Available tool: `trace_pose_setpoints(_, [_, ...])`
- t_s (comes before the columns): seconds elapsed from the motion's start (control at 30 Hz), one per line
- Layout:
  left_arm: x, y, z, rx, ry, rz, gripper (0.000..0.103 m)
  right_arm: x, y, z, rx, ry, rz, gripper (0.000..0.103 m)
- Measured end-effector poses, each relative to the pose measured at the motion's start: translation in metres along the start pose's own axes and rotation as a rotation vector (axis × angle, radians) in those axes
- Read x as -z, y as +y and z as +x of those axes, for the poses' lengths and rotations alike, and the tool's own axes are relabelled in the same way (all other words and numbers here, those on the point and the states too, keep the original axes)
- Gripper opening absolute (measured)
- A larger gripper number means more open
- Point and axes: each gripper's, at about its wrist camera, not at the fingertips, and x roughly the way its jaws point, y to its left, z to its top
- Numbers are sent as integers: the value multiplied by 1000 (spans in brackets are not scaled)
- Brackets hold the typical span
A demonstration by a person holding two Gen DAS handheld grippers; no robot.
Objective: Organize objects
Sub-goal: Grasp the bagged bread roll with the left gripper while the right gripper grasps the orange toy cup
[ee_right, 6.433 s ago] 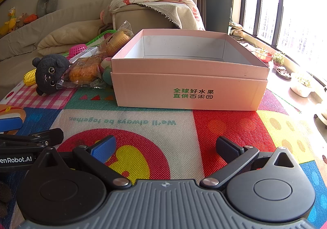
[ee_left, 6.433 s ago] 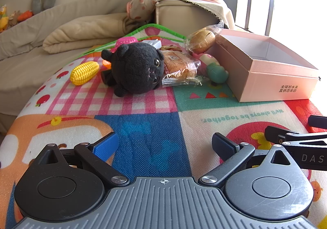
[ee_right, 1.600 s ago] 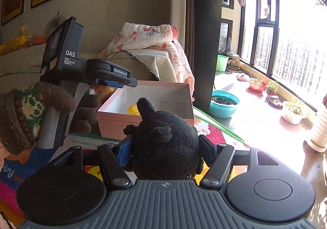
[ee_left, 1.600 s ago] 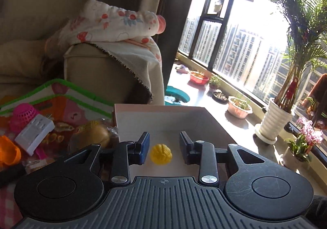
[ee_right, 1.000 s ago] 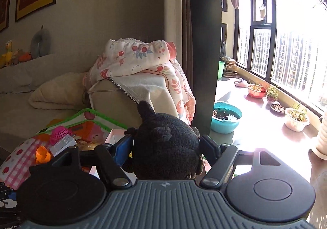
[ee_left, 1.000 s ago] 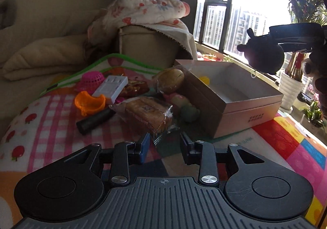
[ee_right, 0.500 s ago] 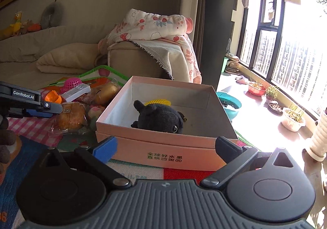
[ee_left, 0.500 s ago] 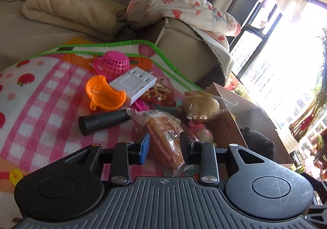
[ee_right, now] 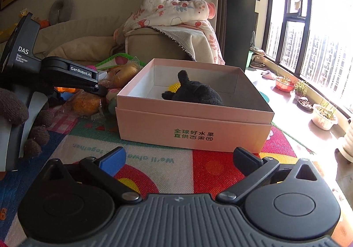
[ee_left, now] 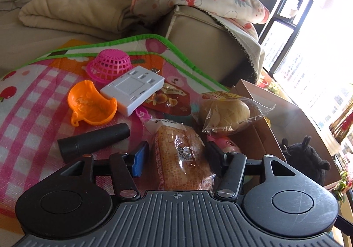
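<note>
A pink cardboard box [ee_right: 194, 123] stands on the play mat; it also shows at the right in the left wrist view [ee_left: 286, 114]. In it lie a black plush cat [ee_right: 195, 92] and a yellow corn toy [ee_right: 174, 87]. My left gripper [ee_left: 176, 155] is open, its fingers on either side of a wrapped bread loaf [ee_left: 181, 154] lying on the mat. It also shows from the side in the right wrist view [ee_right: 97, 88]. My right gripper [ee_right: 178, 158] is open and empty, in front of the box.
On the mat beside the loaf lie a bagged bun [ee_left: 225, 112], a black cylinder [ee_left: 92, 140], an orange scoop [ee_left: 90, 103], a white power strip [ee_left: 133, 88], a pink basket [ee_left: 110, 64], a snack packet [ee_left: 169, 97] and a pink toy [ee_left: 225, 143]. A sofa [ee_left: 194, 33] stands behind.
My left gripper has opened wider and moved forward and down around the bread loaf. My right gripper has backed slightly away from the box, staying open.
</note>
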Motion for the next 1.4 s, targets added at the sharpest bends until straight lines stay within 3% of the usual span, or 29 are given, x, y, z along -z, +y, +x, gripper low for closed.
trace_pose_setpoints(0.2, [27,25,-47,63,-3,90,56,-8,11,-3,-15,-12,-46,103])
trace_pose_setpoints(0.43, [37,88,-96,-27,-65,83,56,-60,64,-1,-174,-61,-130,103])
trace_pose_setpoints(0.57, [41,110,-106,2,-92,46,56,-94,108,31,-270,-2,-128,103])
trace_pose_setpoints(0.83, [45,129,-116,26,-122,-26,56,-133,181,124,-322,161,-60,103])
trace_pose_setpoints(1.03, [46,127,-116,26,-127,-18,56,-138,215,172,-267,250,-113,86])
trace_pose_setpoints(1.1, [46,130,-116,36,-128,-36,56,-136,220,177,-262,281,-130,74])
trace_pose_setpoints(1.17, [47,131,-117,40,-129,-43,56,-133,221,177,-272,314,-145,50])
trace_pose_setpoints(1.4, [46,130,-116,36,-128,-39,56,-127,198,133,-264,256,-208,49])
